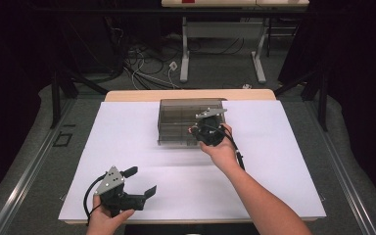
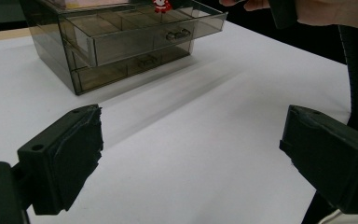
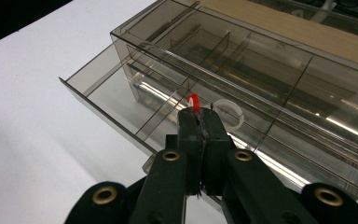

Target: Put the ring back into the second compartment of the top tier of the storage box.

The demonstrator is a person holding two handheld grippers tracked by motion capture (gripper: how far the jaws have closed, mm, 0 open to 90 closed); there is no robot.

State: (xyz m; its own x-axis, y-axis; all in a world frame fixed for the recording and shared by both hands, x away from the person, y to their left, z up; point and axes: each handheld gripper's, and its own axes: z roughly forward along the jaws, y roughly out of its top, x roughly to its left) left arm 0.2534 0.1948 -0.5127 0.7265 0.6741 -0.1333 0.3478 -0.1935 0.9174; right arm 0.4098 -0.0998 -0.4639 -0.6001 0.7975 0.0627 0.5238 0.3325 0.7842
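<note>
Tiny red figurine (image 3: pixel 194 102), probably light and slippery, getting pinched at its base by right gripper (image 3: pixel 199 122) jaws over open top drawer (image 3: pixel 103 97). Left gripper (image 2: pixel 191 158) idling near worktop (image 1: pixel 142 147), jaws spread.

Two hand-held grippers, one idle and one reaching forward.
The left hand-held gripper (image 1: pixel 139 182) sits low and near, jaws spread wide apart. The right hand-held gripper (image 3: pixel 199 122), on an outstretched forearm (image 1: pixel 254 191), has its jaws pressed together.
</note>
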